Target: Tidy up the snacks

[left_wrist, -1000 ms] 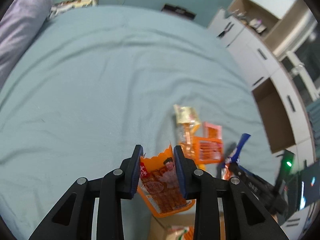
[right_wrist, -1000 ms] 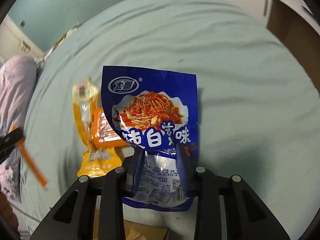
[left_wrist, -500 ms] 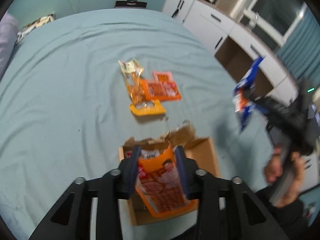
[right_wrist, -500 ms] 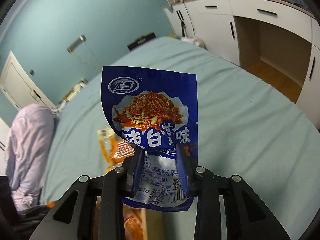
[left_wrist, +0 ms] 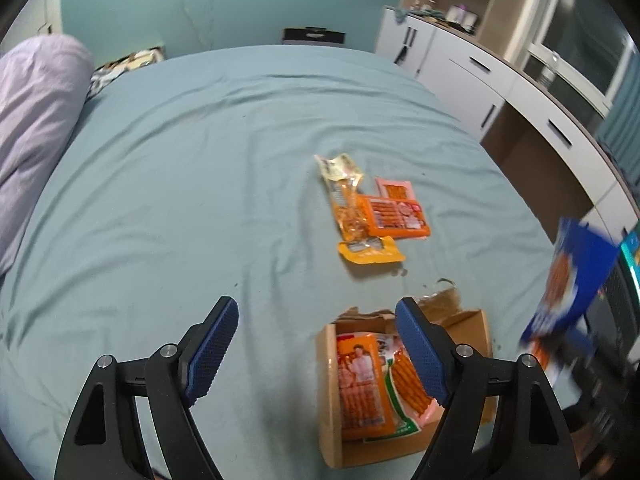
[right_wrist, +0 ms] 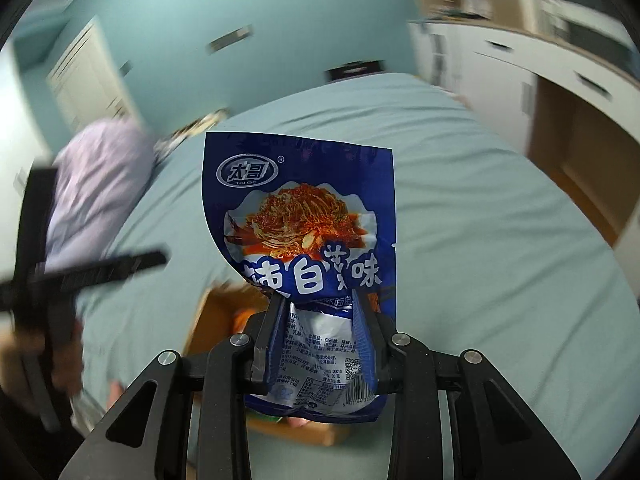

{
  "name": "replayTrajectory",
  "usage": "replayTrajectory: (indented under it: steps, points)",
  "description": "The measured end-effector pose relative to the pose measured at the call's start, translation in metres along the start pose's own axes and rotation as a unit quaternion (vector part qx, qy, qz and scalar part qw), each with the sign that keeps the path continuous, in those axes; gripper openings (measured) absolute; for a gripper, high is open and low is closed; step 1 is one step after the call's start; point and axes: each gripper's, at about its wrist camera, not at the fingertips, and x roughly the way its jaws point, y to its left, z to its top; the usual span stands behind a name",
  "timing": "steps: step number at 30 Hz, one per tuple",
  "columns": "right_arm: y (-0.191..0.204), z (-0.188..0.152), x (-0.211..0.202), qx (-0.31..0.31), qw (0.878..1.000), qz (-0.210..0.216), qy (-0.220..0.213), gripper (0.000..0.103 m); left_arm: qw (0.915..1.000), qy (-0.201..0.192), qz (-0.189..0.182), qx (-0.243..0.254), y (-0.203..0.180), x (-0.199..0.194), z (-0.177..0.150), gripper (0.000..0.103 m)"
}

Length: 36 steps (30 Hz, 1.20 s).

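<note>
My left gripper [left_wrist: 316, 344] hangs over the teal bed with its jaws opening and nothing between them. Below it to the right lies a cardboard box [left_wrist: 482, 328] holding an orange snack pack [left_wrist: 360, 384] and a green-edged pack of sticks [left_wrist: 404, 392]. Three more snack packs [left_wrist: 376, 216] lie together mid-bed. My right gripper [right_wrist: 320, 316] is shut on a blue snack bag [right_wrist: 304, 216], held upright above the box [right_wrist: 212, 312]. That bag [left_wrist: 568, 280] shows blurred at the left wrist view's right edge. The left gripper [right_wrist: 80, 276] appears blurred in the right wrist view.
A lilac pillow [left_wrist: 32, 120] lies along the bed's left side. White cabinets and drawers [left_wrist: 520, 92] run along the right wall, with an open wooden recess [left_wrist: 528, 160]. A dark object [left_wrist: 314, 36] stands beyond the bed's far edge.
My left gripper let the orange pack fall into the box, opened wide and pulled back. My right gripper lifted the blue bag off the bed and carried it over the box.
</note>
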Motion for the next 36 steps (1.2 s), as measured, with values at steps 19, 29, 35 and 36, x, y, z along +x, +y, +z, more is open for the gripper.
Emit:
replayTrajectory:
  steps: [19,29,35,36]
  points:
    - [0.001,0.001,0.006,0.031,0.999,0.024,0.018,0.080,0.9998,-0.007,0.013,-0.016,0.010,0.008,0.000,0.082]
    - [0.002,0.004,0.010,0.083,0.996,-0.017,0.013,0.080,0.9996,0.002,0.028,0.010,-0.001,0.011,-0.001,0.082]
    - [-0.004,0.006,0.018,0.099,0.995,-0.015,0.023,0.080,0.9991,0.004,0.038,0.018,-0.005,0.012,-0.001,0.082]
    - [-0.006,0.007,0.020,0.101,0.994,-0.013,0.027,0.080,0.9990,0.006,0.040,0.019,-0.007,0.013,-0.001,0.082]
